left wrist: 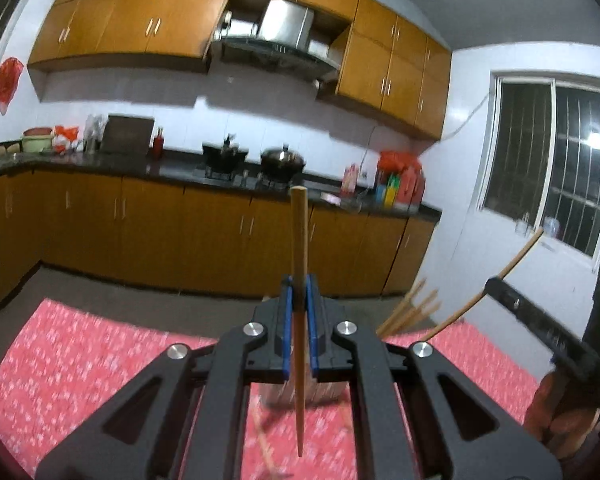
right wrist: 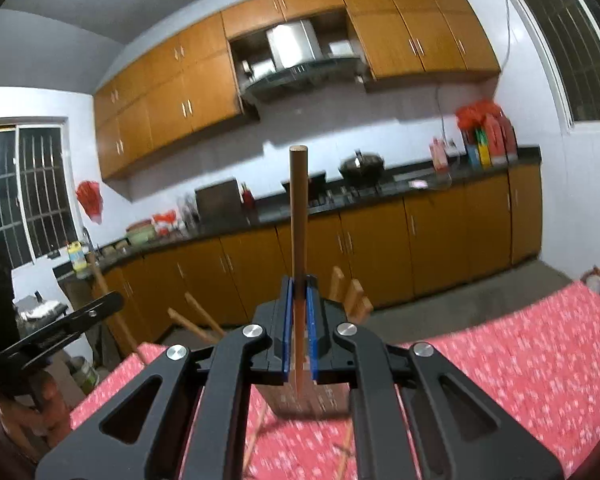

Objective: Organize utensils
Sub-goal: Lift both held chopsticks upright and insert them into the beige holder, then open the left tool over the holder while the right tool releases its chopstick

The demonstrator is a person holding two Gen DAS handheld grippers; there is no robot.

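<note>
My left gripper is shut on a wooden chopstick that stands upright between its blue pads, thick end up, thin tip low over the red tablecloth. My right gripper is shut on another wooden chopstick, also upright. Below each gripper a utensil holder stands on the cloth, mostly hidden by the jaws. Several chopsticks stick out of it. The right gripper with its chopstick shows at the right of the left wrist view.
Loose chopsticks lie on the red flowered tablecloth near the holder. Behind the table a kitchen counter with wok and bottles runs along the wall. Wooden chair backs stand at the table's far edge.
</note>
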